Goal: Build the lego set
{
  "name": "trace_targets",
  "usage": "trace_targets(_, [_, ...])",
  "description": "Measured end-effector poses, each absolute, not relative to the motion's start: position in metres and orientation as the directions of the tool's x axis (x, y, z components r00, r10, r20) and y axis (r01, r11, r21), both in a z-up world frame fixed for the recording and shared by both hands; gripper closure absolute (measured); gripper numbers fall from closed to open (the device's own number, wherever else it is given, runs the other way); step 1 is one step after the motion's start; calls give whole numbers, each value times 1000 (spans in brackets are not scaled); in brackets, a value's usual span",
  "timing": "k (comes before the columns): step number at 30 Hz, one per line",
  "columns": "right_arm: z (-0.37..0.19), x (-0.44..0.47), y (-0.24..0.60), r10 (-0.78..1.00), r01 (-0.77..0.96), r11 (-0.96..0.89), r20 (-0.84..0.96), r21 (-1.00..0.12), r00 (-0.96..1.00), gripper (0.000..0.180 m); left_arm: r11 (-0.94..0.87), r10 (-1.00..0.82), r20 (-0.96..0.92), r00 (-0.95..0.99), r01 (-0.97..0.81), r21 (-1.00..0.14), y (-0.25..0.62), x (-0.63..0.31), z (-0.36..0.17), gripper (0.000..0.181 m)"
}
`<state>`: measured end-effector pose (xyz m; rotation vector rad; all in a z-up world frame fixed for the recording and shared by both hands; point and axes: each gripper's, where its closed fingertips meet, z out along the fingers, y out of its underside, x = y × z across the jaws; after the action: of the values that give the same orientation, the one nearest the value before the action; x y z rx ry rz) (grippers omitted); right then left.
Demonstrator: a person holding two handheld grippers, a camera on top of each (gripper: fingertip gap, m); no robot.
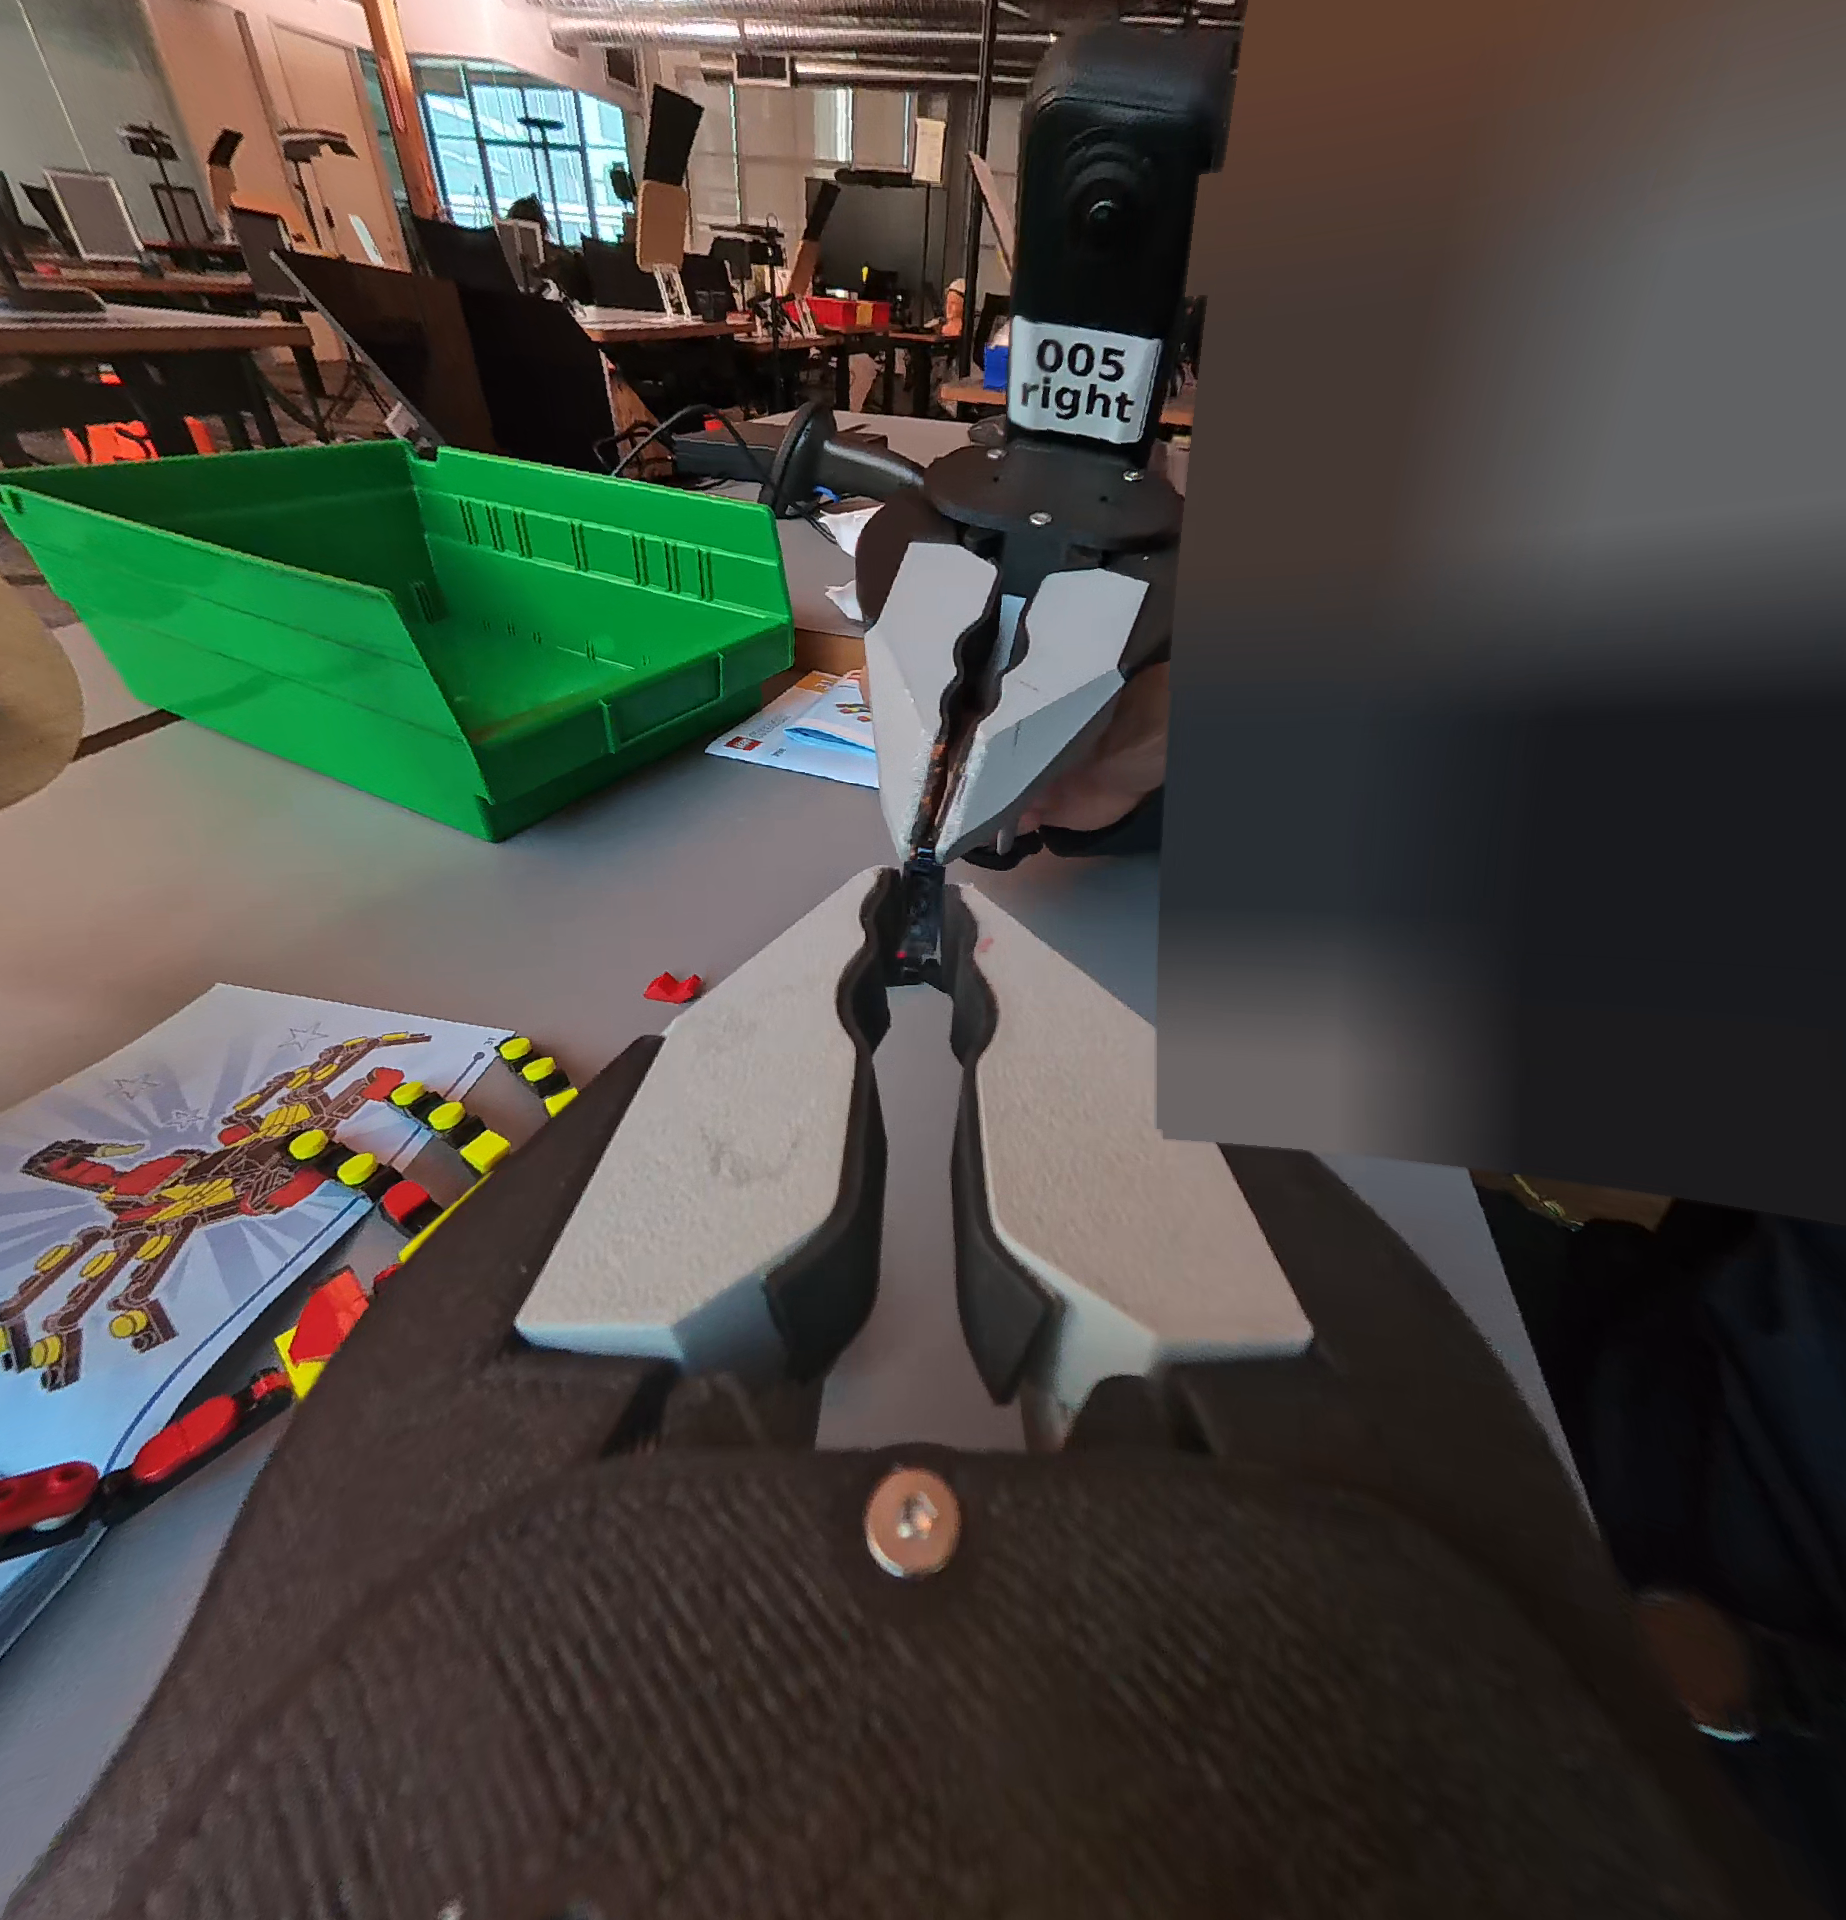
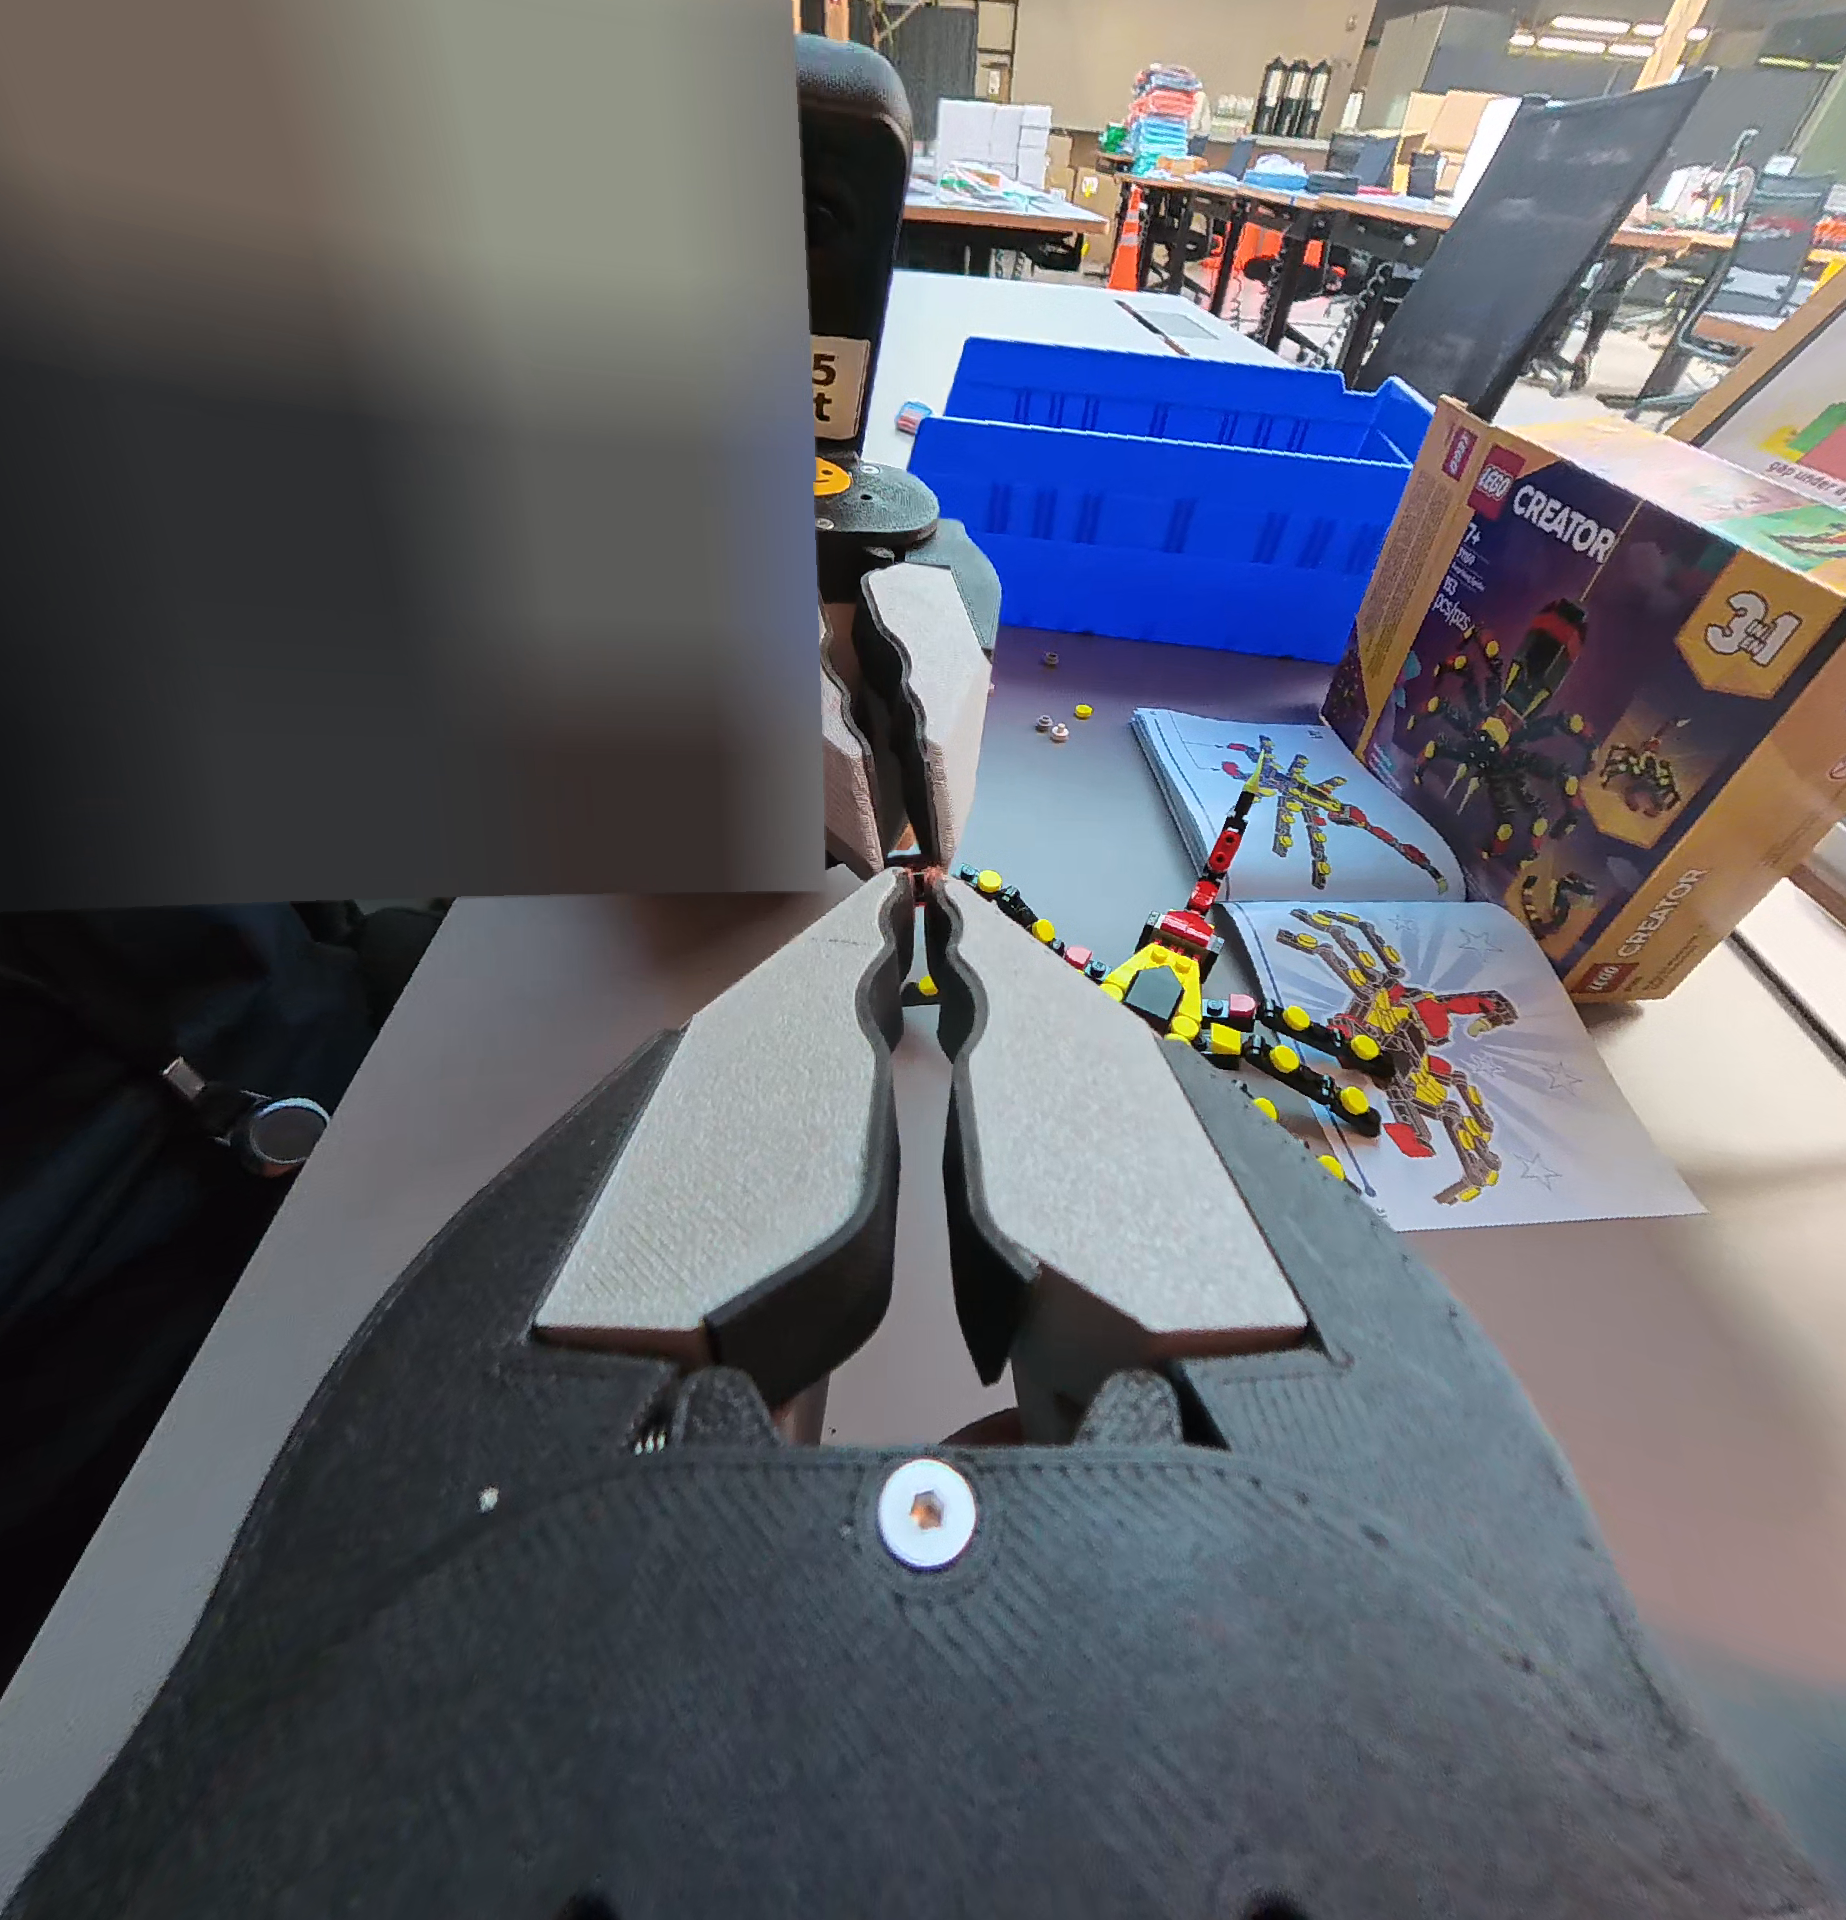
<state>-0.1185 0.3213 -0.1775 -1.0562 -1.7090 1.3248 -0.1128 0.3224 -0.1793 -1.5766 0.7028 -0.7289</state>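
1. Left gripper [image 1: 914, 914]: jaws clamped on a small black brick piece [image 1: 917, 930] at its tips; right gripper [image 2: 924, 899] pinches the same piece from opposite.
2. Handling: light, stiff, slippery; likely fragile at joints; grip flat faces.
3. Beyond right claw: black-yellow-red jointed model [image 2: 1173, 982] on grey table [image 2: 586, 1039].
4. Piece shape mostly hidden.

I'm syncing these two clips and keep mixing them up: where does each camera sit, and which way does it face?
Left wrist view: on the left gripper, facing the green bin and the right gripper; a hand shows behind that gripper.
Right wrist view: on the right gripper, facing the blue bin, set box and lego model; left gripper opposite.
Shared: both grippers, tip to tip on a small dark piece, and the open booklet.
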Motion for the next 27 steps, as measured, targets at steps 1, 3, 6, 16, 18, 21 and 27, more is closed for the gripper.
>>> trace_targets(1, [-178, -119, 321, 911, 174, 134, 53, -976, -409, 180, -112, -781, 64, 622, -38, -993, 322, -113, -179, 177])
trace_targets(3, [-179, -119, 321, 911, 177, 129, 47, -976, -409, 180, -110, -782, 69, 619, -29, -993, 322, -113, -179, 177])
trace_targets(6, [-182, -119, 321, 908, 186, 103, 17, -977, -418, 180, -111, -781, 72, 620, -24, -994, 323, -113, -179, 177])
trace_targets(16, [-183, -121, 321, 905, 185, 40, -43, -982, -423, 180, -106, -784, 89, 614, 9, -994, 324, -115, -177, 177])
trace_targets(18, [-185, -121, 321, 902, 192, 22, -63, -981, -427, 180, -106, -785, 88, 613, 6, -994, 325, -114, -178, 177])
trace_targets(21, [-186, -123, 324, 906, 195, -7, -89, -981, -415, 180, -144, -783, 137, 607, 37, -989, 329, -116, -179, 176])
trace_targets(27, [-178, -126, 339, 881, 167, -197, -249, -966, -403, 180, -245, -765, 249, 593, 90, -965, 338, -121, -183, 176])
